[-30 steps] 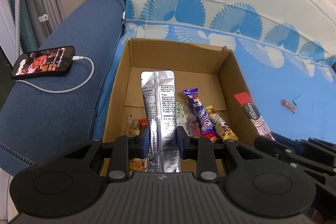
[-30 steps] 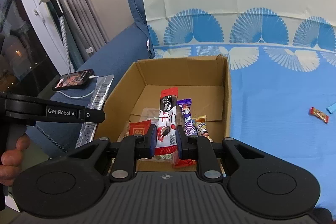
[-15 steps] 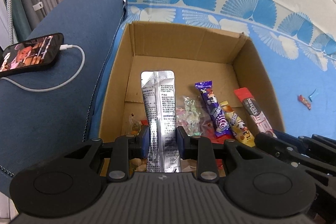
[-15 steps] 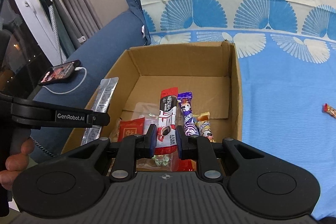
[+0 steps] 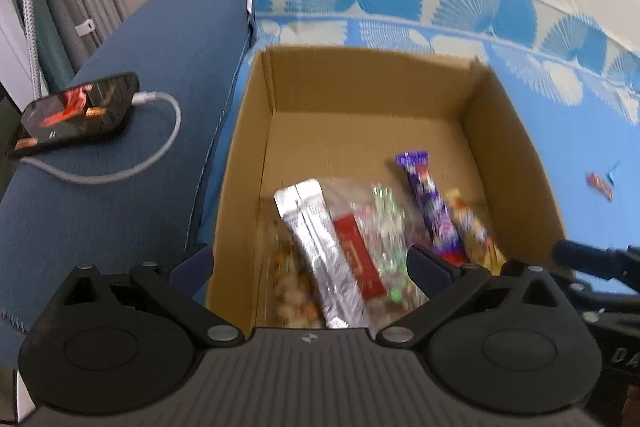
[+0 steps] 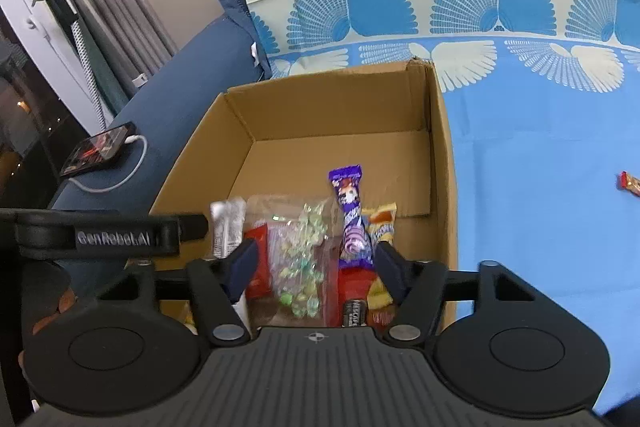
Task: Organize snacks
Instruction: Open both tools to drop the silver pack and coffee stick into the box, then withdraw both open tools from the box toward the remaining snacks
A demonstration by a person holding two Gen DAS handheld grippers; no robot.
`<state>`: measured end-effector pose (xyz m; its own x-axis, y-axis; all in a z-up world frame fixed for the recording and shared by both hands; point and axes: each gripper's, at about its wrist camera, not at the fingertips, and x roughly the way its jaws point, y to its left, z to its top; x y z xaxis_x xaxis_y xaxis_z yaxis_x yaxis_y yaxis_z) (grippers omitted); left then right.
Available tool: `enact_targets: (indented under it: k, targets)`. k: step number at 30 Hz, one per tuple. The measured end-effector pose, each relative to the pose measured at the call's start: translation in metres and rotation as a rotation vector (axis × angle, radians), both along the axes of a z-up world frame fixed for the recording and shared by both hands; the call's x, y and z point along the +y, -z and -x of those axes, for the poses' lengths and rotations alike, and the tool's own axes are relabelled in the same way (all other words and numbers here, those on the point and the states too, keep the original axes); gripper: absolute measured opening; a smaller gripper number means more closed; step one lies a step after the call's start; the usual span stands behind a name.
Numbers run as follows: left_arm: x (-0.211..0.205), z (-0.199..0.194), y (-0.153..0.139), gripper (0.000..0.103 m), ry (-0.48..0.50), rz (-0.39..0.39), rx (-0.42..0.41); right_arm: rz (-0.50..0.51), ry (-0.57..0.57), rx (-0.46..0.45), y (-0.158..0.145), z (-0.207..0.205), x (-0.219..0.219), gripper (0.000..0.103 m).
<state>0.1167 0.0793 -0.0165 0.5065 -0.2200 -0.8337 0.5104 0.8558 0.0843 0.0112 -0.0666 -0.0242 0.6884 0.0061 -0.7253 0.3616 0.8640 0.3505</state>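
An open cardboard box (image 5: 508, 131) (image 6: 440, 147) sits on the blue sofa cover. Inside lie a silver foil sachet (image 5: 320, 251) (image 6: 226, 227), a red packet (image 5: 358, 259), a clear bag of green candies (image 6: 300, 259), a purple bar (image 5: 426, 203) (image 6: 352, 215), a yellow bar (image 6: 382, 227) and the red Nescafe stick (image 6: 354, 307). My left gripper (image 5: 310, 267) is open above the box's near left edge. My right gripper (image 6: 316, 267) is open above the box's near side, empty. The left gripper also shows in the right wrist view (image 6: 112, 237).
A phone (image 5: 76, 113) on a white charging cable lies on the dark blue armrest at left. A small red candy (image 5: 600, 185) (image 6: 630, 183) and a blue scrap lie on the cover to the right. Curtains stand at far left.
Both grippers have opened. The silver sachet has dropped from the left gripper into the box, and the Nescafe stick has dropped from the right gripper into the box.
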Motion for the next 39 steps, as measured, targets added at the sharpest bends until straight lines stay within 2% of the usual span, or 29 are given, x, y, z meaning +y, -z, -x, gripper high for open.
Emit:
enact_targets:
  k: [6, 9, 18, 26, 39]
  targets:
    - [0.019, 0.034, -0.006, 0.103, -0.02, 0.009, 0.042, -0.021, -0.03, 0.031, -0.012, 0.027, 0.02, 0.084]
    - [0.027, 0.052, -0.013, 0.103, -0.023, 0.009, 0.03, 0.002, -0.025, 0.033, -0.02, 0.04, 0.031, 0.089]
    - [0.048, 0.092, -0.039, 0.103, -0.029, 0.054, -0.011, 0.05, -0.003, -0.012, -0.046, 0.074, 0.049, 0.095]
    - [0.059, 0.122, -0.055, 0.103, -0.018, 0.083, -0.048, 0.097, 0.017, -0.055, -0.065, 0.103, 0.062, 0.098]
    - [0.066, 0.151, -0.074, 0.103, -0.012, 0.106, -0.108, 0.116, 0.043, -0.129, -0.079, 0.136, 0.067, 0.099]
